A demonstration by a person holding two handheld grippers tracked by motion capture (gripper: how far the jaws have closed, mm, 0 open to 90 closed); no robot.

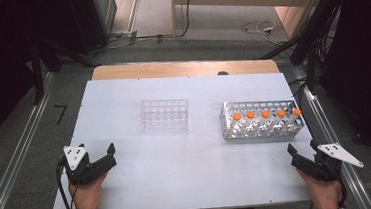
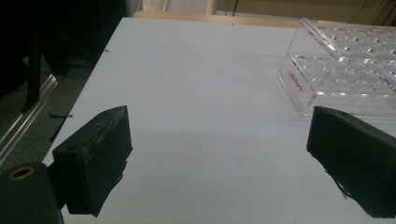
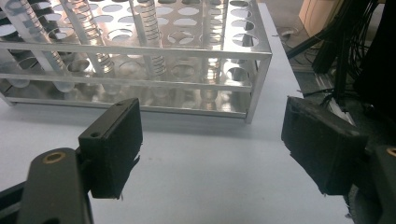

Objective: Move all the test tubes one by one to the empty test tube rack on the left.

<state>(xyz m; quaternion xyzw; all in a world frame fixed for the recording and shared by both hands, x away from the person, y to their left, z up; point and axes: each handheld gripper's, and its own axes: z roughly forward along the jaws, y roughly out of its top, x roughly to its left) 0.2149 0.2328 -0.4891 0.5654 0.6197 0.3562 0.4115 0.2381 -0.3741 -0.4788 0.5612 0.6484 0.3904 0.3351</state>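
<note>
We hold the left gripper and the right gripper with jaws wide apart and empty, near the table's front corners. All five orange-capped tubes sit in the metal rack; the clear rack stands empty, so we judge nothing is moved yet.

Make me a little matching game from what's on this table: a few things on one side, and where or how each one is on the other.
Things:
1. clear plastic rack
2. metal rack
3. left gripper
4. tube caps

Descriptions:
A. orange
B. open, near the table's left front corner
C. holds five tubes in a row
D. empty, mid-table

Pairs: 1-D, 2-C, 3-B, 4-A
</note>
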